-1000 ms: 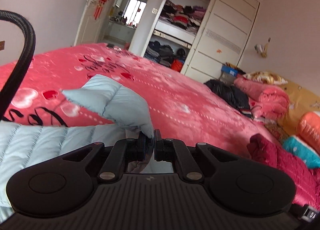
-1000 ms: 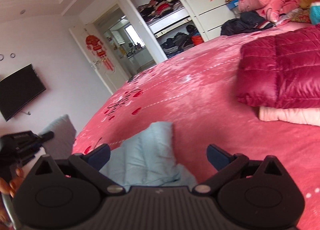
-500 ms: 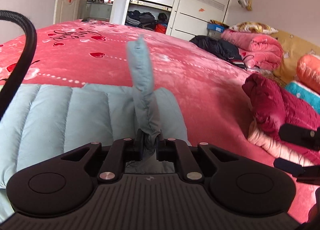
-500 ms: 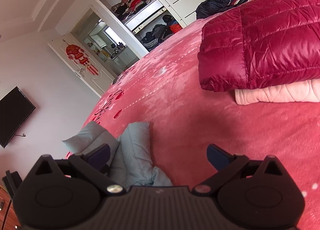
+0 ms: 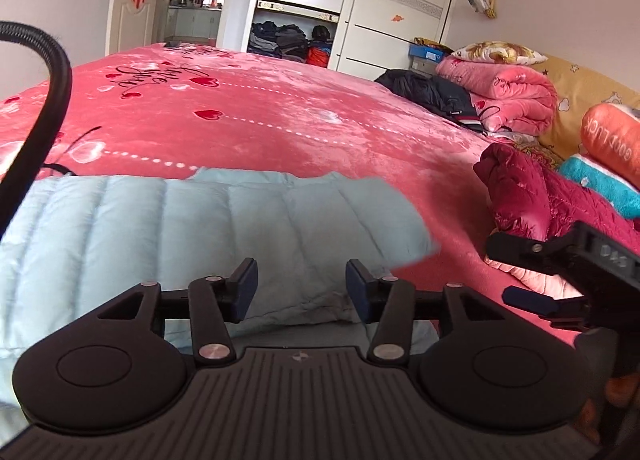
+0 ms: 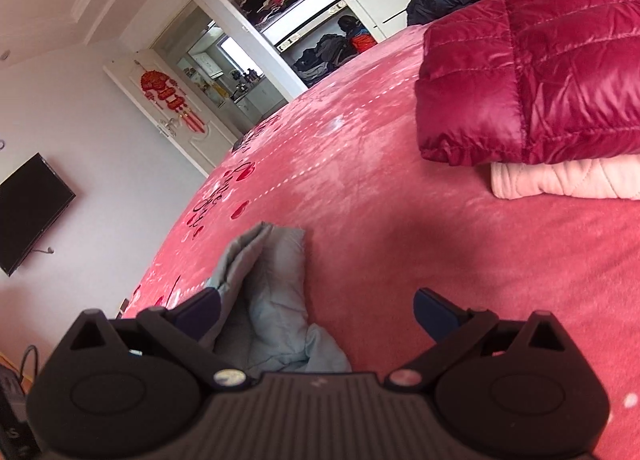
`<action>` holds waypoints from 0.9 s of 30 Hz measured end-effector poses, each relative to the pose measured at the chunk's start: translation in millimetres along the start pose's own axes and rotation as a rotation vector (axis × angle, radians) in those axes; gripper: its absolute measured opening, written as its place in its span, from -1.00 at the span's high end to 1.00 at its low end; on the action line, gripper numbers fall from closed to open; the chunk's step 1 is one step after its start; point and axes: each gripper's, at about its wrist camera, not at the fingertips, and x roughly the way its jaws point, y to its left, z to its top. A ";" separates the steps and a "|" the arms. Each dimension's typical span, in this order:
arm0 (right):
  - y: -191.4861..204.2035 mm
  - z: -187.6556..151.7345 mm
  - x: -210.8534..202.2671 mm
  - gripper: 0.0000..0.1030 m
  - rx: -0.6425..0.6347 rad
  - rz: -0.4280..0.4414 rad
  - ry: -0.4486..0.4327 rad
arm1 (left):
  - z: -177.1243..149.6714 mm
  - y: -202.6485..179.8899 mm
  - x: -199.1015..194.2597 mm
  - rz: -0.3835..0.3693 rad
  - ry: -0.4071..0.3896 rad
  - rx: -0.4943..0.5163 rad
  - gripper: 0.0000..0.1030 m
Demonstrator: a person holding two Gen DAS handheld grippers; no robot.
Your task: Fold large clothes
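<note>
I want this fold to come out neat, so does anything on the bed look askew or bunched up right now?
Yes. In the right wrist view, the near end of the light blue jacket is bunched into an upright ridge instead of lying flat on the bedspread. It sits between the open right gripper fingers, ungripped. The red jacket stack looks tidy.

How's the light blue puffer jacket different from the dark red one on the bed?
The light blue jacket lies directly on the pink bedspread; the dark red jacket rests on a pale pink folded garment. The blue looks matte, the red glossy. Both are quilted.
</note>
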 end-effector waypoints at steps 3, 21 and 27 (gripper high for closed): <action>6.3 -1.7 5.6 -0.98 -0.039 0.005 0.008 | -3.4 16.8 -23.5 0.026 -0.025 -0.001 -0.23; 56.5 -20.9 73.8 -0.45 -0.287 0.161 0.152 | -20.2 98.3 -12.8 0.419 -0.001 -0.037 -0.19; 52.6 -30.4 100.8 -0.42 -0.325 0.097 0.211 | -22.8 96.0 -3.1 0.423 0.011 -0.023 -0.22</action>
